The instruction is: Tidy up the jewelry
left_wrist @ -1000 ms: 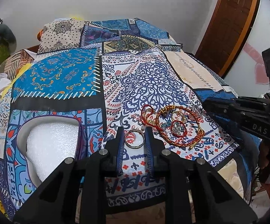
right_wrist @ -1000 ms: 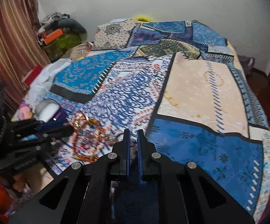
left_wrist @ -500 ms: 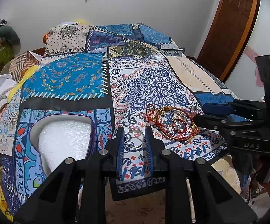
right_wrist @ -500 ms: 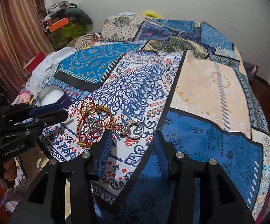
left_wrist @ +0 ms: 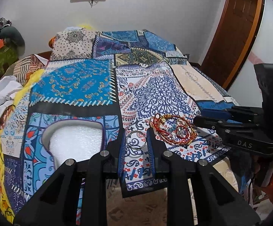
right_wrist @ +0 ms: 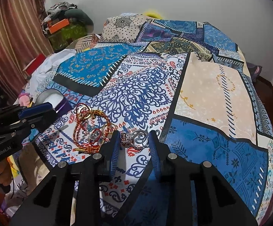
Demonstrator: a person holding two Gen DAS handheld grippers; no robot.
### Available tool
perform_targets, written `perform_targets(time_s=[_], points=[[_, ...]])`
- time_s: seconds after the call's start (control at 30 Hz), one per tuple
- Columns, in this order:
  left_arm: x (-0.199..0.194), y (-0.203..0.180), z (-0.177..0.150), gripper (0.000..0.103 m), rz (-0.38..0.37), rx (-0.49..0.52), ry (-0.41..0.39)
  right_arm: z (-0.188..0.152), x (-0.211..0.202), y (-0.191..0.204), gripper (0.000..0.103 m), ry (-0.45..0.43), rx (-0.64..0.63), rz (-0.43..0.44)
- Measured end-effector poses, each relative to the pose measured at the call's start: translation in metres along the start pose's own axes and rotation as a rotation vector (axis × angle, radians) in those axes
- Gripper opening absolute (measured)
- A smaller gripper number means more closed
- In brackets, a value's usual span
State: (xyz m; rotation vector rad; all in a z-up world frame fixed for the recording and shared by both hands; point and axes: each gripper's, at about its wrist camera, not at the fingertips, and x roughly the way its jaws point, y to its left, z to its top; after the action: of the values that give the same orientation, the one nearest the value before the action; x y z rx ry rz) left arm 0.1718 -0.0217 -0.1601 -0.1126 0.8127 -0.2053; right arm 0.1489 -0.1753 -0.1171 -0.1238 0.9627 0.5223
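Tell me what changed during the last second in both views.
The right gripper, shut a second ago, opened and is now closing around the silver stone-set ring on the bedspread. The left gripper rose slightly, still holding the plain silver bangle. The red-and-gold bracelet pile stayed.

"DAS" stands in pale letters on the right gripper point(left_wrist: 208, 117) body; "GenRobot.AI" stands on the left gripper point(right_wrist: 42, 113) body (both legible, white on black).
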Motion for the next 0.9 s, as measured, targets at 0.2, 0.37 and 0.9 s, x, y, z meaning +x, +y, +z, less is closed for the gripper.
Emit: perform_targets(time_s=[0.2,0.37,0.9], points=[[-0.026,0.005,0.003,0.021,0.019,-0.008,-0.050,0.008,-0.024,0.011,0.028,-0.063,0.006,-0.006],[-0.051,0.012,0.005,0.021,0.042,-0.017,-0.099,0.019,-0.046,0.028,0.028,-0.136,0.004,0.005],[-0.110,0.052,0.003,0.021,0.116,-0.054,-0.214,0.041,-0.065,0.101,0.028,-0.242,-0.046,0.112]])
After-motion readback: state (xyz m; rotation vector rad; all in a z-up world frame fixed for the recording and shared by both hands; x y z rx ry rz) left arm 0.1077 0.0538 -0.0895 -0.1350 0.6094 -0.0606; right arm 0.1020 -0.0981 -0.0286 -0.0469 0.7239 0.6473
